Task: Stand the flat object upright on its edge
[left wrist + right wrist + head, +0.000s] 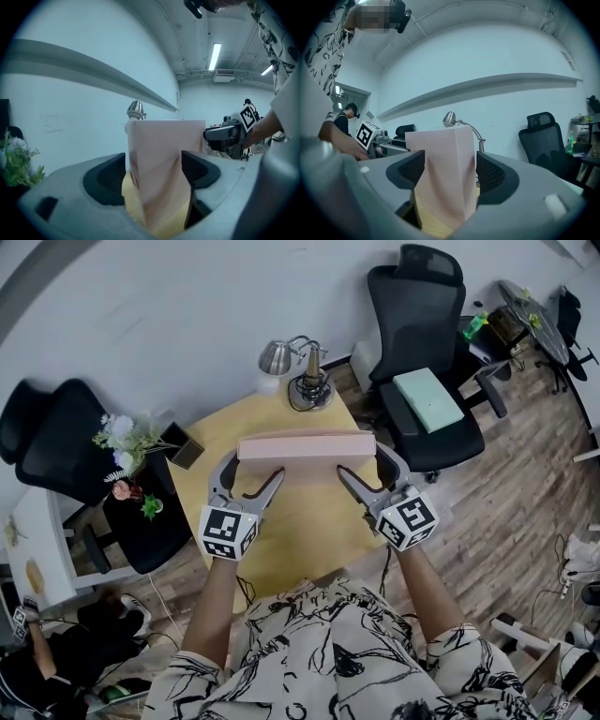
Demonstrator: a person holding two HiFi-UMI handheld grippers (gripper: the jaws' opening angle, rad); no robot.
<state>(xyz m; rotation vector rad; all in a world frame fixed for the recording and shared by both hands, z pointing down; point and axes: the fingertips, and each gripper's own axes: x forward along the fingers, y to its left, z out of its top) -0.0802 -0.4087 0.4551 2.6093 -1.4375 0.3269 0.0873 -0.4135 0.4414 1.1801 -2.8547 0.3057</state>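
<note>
Head view: the pink slab (307, 446) already stands on its long edge on the round yellow counter (300, 540), toward 12 o'clock from the centre, with a desk lamp (305, 371) beyond it. The left tongs (255, 467) take its 9 o'clock end and the right tongs (361, 460) its 3 o'clock end.

Left gripper view: the slab rises upright between pads set fairly wide, lying against its faces.

Right gripper view: the same hold.

Judging by this, what is left is letting go and seeing whether it stands alone.

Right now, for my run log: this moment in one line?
box: upright on long edge on table | left gripper: shut on left end | right gripper: shut on right end
</note>
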